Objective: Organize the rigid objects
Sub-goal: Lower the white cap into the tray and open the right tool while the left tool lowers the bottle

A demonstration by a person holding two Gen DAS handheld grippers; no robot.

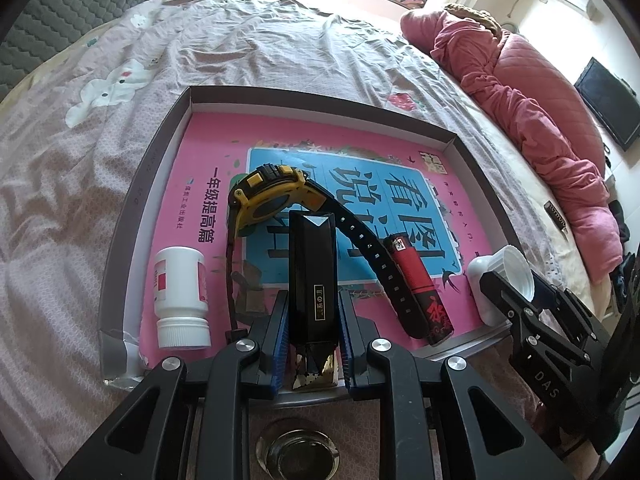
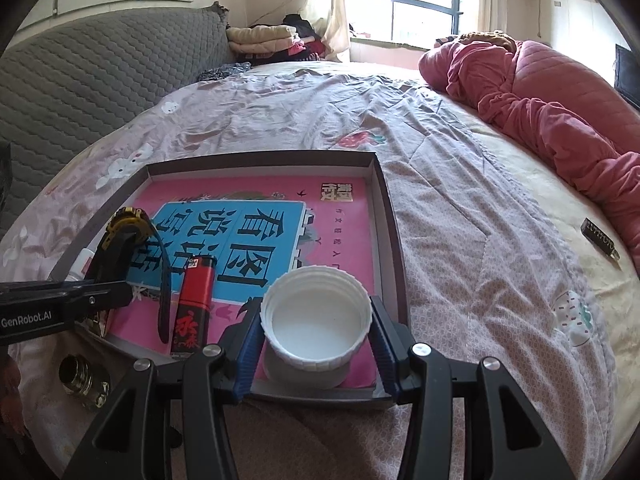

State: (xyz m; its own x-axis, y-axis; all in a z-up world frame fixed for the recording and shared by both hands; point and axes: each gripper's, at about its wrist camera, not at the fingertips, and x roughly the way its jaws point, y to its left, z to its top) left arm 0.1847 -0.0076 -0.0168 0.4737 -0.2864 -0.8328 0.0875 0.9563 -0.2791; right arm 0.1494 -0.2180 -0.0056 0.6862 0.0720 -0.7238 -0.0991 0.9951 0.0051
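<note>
Two grippers work over the tray (image 1: 160, 152) on the bed — left gripper (image 1: 313, 336) jaws clamp the black box (image 1: 313, 272), right gripper (image 2: 316, 340) jaws grip the white cap (image 2: 316, 316), seemingly for placing beside the watch (image 1: 272, 196) and lighter (image 1: 416, 284).

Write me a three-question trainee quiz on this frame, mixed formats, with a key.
1. True or false: the left tool is shut on the black box.
2. What sits between the pads of the right tool? A) red lighter B) white cap C) watch
3. Fill in: the red lighter lies inside the ___.

Key:
1. True.
2. B, the white cap, open side up.
3. Tray, on the pink book, beside the strap of the yellow watch.
</note>
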